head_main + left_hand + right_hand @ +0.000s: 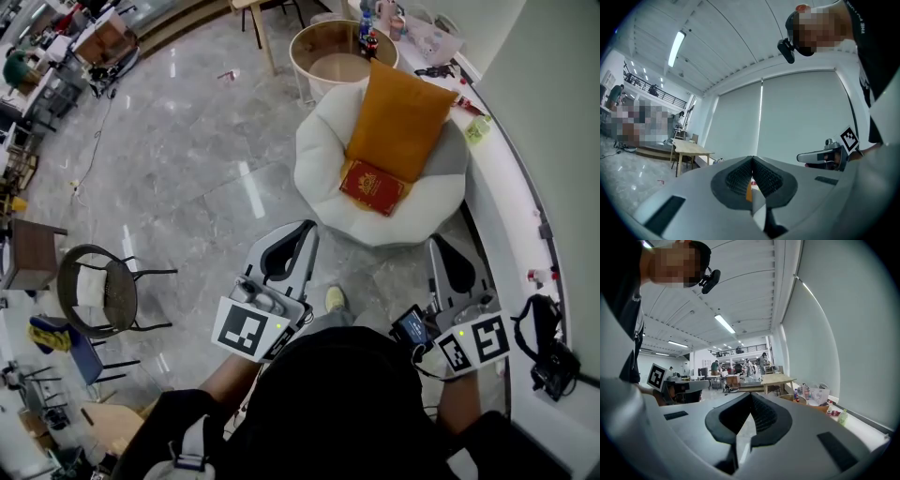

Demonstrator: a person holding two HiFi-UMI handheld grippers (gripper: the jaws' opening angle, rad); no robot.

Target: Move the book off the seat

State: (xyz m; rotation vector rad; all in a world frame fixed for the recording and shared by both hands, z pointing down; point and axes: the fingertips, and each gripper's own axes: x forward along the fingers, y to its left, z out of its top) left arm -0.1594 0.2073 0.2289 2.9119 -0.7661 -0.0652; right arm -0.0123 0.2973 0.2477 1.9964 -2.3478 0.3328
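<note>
A red book [373,186] with a gold emblem lies flat on the white round seat [323,173], its far edge against an upright orange cushion [398,117]. Both grippers are held close to the person's body, short of the seat and pointing toward it. In the head view my left gripper [306,231] is shut and holds nothing, a little left of the seat's near edge. My right gripper [442,244] is also shut and holds nothing, just before the seat's near right edge. The left gripper view shows its pads [740,177] meeting, and the right gripper view shows its pads [761,414] meeting.
A round wooden tub [336,54] stands behind the seat. A white ledge [506,159] with bottles and small items runs along the right wall. A black wire chair [98,292] stands at the left. A black bag [551,354] lies near right. The floor is grey marble [178,159].
</note>
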